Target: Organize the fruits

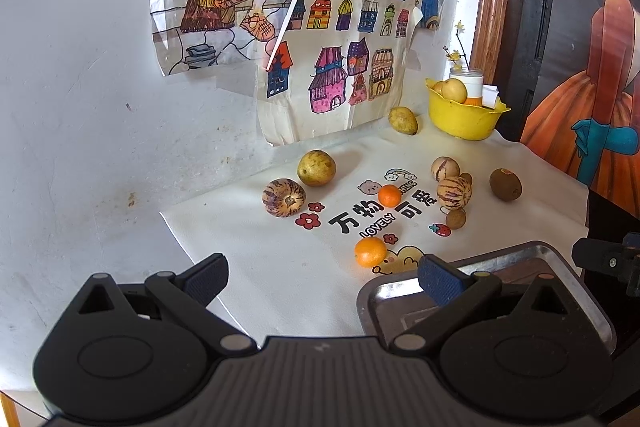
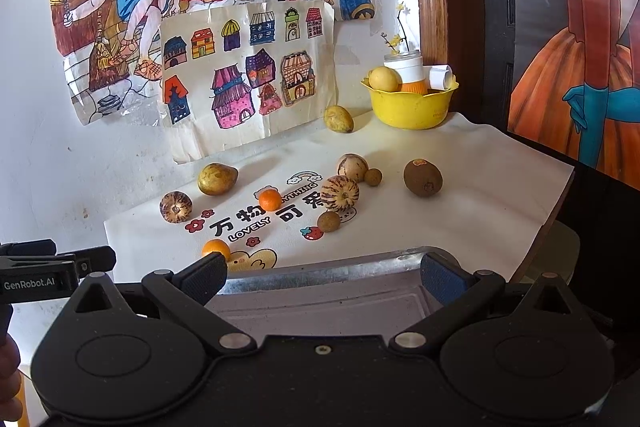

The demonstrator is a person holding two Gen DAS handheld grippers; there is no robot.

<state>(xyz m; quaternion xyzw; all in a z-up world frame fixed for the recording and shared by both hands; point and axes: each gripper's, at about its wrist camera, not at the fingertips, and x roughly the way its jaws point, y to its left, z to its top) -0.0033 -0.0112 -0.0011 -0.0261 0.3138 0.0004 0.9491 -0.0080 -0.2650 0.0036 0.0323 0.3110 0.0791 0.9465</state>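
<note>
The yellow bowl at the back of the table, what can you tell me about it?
The yellow bowl looks like glossy plastic, with a wavy, petal-like rim. It stands upright on the white cloth at the far corner, near the wall and a wooden door frame. Inside it are a round yellow fruit, a white and orange jar holding a thin sprig with small yellow flowers, and a white paper roll. A yellow-green fruit lies on the cloth just left of it, apart from it. Neither gripper is near it.
</note>
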